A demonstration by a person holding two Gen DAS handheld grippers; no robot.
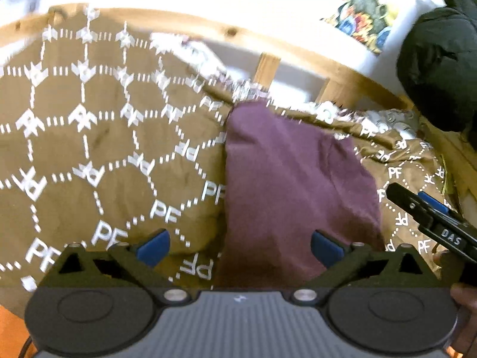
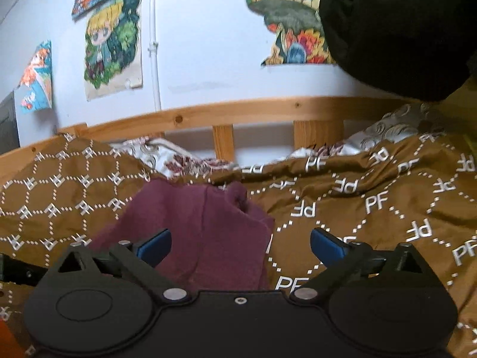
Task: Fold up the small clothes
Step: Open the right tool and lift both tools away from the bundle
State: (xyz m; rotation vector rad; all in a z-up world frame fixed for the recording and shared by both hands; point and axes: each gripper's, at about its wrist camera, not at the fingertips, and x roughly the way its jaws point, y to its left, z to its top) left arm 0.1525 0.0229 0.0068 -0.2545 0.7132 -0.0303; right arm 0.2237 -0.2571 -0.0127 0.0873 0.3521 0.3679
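Purple cloth [image 1: 295,185], a small garment, lies on the bed between my two tongs, spread over the brown bedspread [image 1: 89,149] with its white PF pattern. From my left tongs [image 1: 240,246] the cloth runs from just ahead of my right-hand finger up toward the far edge of the bed, where a wooden rail [image 1: 298,56] stands against the wall. My left tongs stand wide apart, blue pads [image 1: 153,246] spread, and they have hold of nothing; the near end of the cloth lies under the gap and toward the right pad.

My right tongs [image 2: 240,246] are spread just as wide and grip nothing either. From that side the purple cloth [image 2: 208,238] sits ahead of the left pad, with a bunched fold at its far end near the rumpled edge of the bedspread [image 2: 372,208]. A white patterned sheet [image 2: 167,155] shows beyond the bedspread, close to the rail [image 2: 238,110].

In the left view, my right tongs [image 1: 429,214] show at the right, just beside the cloth's right edge, over the bedspread. Whether they touch the cloth I cannot tell.

A black bundle [image 2: 396,29] sits at the far right end of the bed. Drawings [image 2: 113,44] hang on the wall [image 2: 208,44] above the rail.
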